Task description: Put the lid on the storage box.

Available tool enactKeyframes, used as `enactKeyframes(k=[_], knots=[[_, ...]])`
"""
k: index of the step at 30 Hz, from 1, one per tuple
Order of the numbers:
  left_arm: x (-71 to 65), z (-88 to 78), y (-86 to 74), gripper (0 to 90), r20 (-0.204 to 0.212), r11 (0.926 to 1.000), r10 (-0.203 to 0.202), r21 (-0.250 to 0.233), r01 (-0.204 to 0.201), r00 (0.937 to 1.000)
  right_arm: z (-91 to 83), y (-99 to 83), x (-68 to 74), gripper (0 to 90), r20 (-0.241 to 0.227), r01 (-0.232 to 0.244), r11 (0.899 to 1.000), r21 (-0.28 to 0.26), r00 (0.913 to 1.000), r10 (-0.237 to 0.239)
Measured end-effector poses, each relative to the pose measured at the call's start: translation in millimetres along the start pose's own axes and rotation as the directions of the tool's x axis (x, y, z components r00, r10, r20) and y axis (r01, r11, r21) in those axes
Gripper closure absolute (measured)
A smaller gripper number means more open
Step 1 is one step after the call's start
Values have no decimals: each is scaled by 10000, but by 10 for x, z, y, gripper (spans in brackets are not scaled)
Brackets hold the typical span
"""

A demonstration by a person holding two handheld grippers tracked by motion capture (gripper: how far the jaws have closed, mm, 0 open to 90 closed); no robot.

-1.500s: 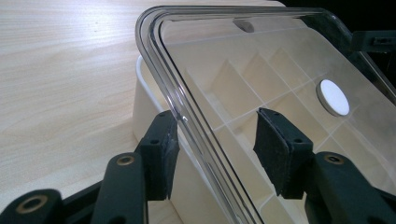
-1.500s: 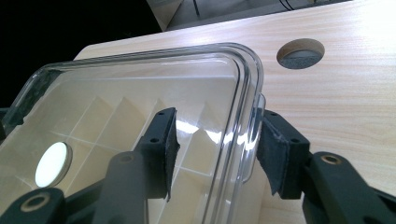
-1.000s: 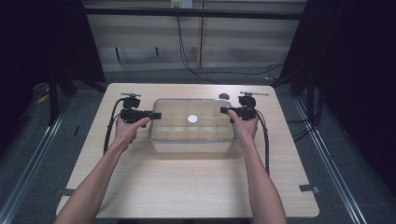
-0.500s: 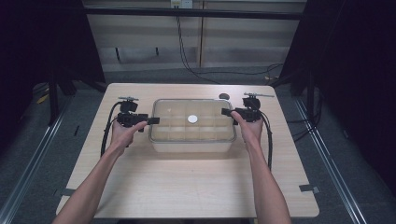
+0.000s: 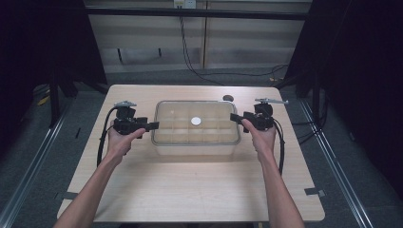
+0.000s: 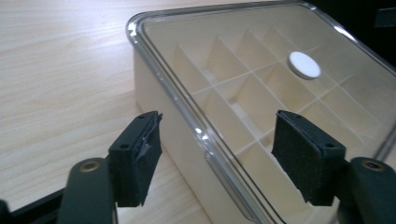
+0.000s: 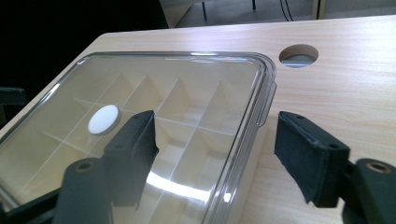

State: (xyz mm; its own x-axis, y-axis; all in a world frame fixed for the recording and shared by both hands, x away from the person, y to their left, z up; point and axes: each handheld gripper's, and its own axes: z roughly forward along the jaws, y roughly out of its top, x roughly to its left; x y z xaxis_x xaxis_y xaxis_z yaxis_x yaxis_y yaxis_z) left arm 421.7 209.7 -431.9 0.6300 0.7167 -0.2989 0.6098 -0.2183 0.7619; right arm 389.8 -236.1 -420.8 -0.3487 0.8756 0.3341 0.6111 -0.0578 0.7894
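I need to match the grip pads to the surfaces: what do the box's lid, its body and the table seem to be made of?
Lid: clear, glossy plastic by the look; the dividers show through it and it throws bright glints.
Box body: cream, matt to satin, probably plastic; its wall is smooth and faintly translucent.
Table: pale wood or a wood-look laminate; fine straight grain, low sheen.

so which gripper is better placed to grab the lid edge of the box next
Right, narrowly. The right gripper has open jaws straddling the clear lid rim beside its side tab. The left gripper also straddles the rim with open jaws, but sits slightly off the box in the high view.
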Motion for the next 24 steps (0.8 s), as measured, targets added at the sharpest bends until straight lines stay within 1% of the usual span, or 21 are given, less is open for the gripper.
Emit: enactKeyframes(k=[1,2,4,5,6,7,8,9,10,11,12,13,16,17,19,21,23,24], knots=[[-20,-16,-15,349,16,10000,81,-36,-81,10000,0,0,0,324,0,0,10000,0,10000,0],[-51,-46,-51,359,31,9996,291,-58,-291,9996,-48,-22,18,336,-75,113,9999,-64,9999,-114],[-62,-58,-70,362,-16,9996,296,-43,-296,9996,-74,-35,32,337,-113,166,9998,-69,9998,-167],[-67,-81,-98,362,-35,9996,274,-67,-275,9996,-98,-46,44,337,-130,291,9996,-32,9995,-291],[-68,-109,-122,362,-49,9995,303,-58,-303,9995,-136,-56,63,342,-195,376,9993,33,9991,-375],[-87,-159,-169,362,33,9994,303,-177,-303,9995,-212,-89,94,343,-339,444,9990,18,9984,-443],[-87,-159,-169,361,33,9994,303,-177,-303,9995,-212,-89,94,343,-339,444,9990,18,9984,-443],[-99,-185,-187,361,50,9993,375,-70,-375,9993,-238,-105,104,342,-353,495,9988,-4,9981,-495],[-121,-210,-202,352,109,9992,394,-56,-394,9992,-270,-124,116,342,-345,541,9985,17,9979,-540],[-155,-247,-219,338,137,9983,584,-40,-584,9982,-298,-145,125,342,-390,577,9983,62,9976,-574],[-212,-289,-241,317,127,9976,690,-113,-688,9975,-356,-186,145,349,-488,628,9980,121,9969,-621],[-212,-289,-241,311,127,9976,690,-113,-688,9975,-375,-197,152,350,-550,666,9977,79,9963,-661],[-292,-357,-274,295,145,9953,962,-97,-960,9953,-435,-224,176,349,-531,693,9976,18,9962,-691],[-323,-391,-306,284,75,9949,995,-154,-994,9950,-501,-257,204,346,-527,788,9969,32,9955,-785],[-335,-416,-336,279,9,9949,987,-192,-987,9951,-525,-271,213,344,-536,819,9966,14,9952,-817],[-342,-444,-375,262,-37,9954,937,-189,-938,9956,-624,-331,238,334,-535,900,9959,-64,9945,-903],[-342,-481,-423,262,-229,9955,936,-143,-939,9954,-655,-352,244,331,-529,843,9964,-63,9950,-845],[-341,-500,-446,256,-189,9957,910,-137,-912,9957,-692,-382,247,325,-562,812,9966,-133,9951,-818]])
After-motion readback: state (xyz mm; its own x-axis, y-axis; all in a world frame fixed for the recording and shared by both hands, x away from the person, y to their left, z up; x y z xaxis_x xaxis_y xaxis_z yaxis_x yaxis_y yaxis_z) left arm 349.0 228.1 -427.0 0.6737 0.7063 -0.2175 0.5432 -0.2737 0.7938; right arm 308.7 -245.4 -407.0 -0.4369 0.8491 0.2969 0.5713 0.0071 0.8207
